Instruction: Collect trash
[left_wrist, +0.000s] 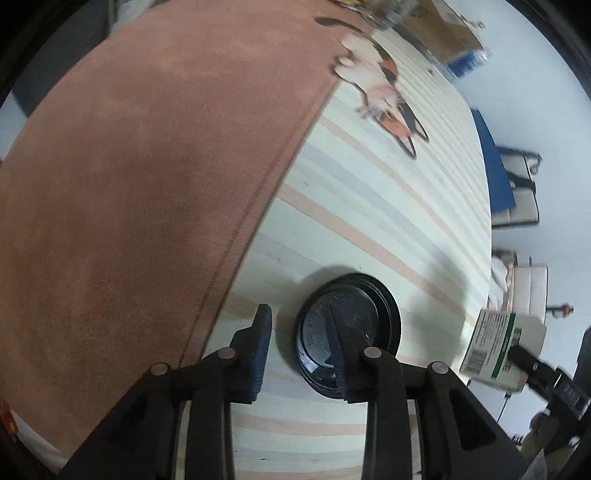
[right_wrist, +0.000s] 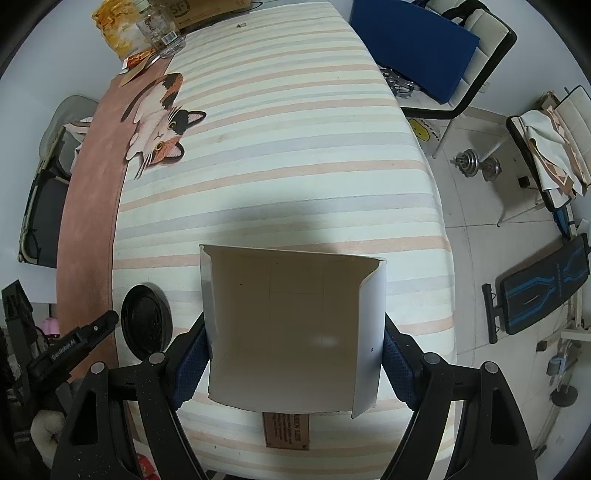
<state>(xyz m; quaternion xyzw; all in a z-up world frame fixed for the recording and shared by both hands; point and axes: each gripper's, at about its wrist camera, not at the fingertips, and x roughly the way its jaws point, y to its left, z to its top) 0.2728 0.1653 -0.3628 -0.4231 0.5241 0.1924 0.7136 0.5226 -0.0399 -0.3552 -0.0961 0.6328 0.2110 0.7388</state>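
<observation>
Low in the left wrist frame, one black lid (left_wrist: 349, 328) lies on the striped cloth (left_wrist: 369, 206), the left gripper (left_wrist: 301, 354) parted over its edge, released. Centre of the right frame, the right gripper (right_wrist: 295, 350) clasps one open white box (right_wrist: 291, 332).

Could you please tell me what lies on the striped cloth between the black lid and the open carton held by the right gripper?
Nothing: in the right wrist view only bare striped cloth separates the black lid from the carton.
</observation>
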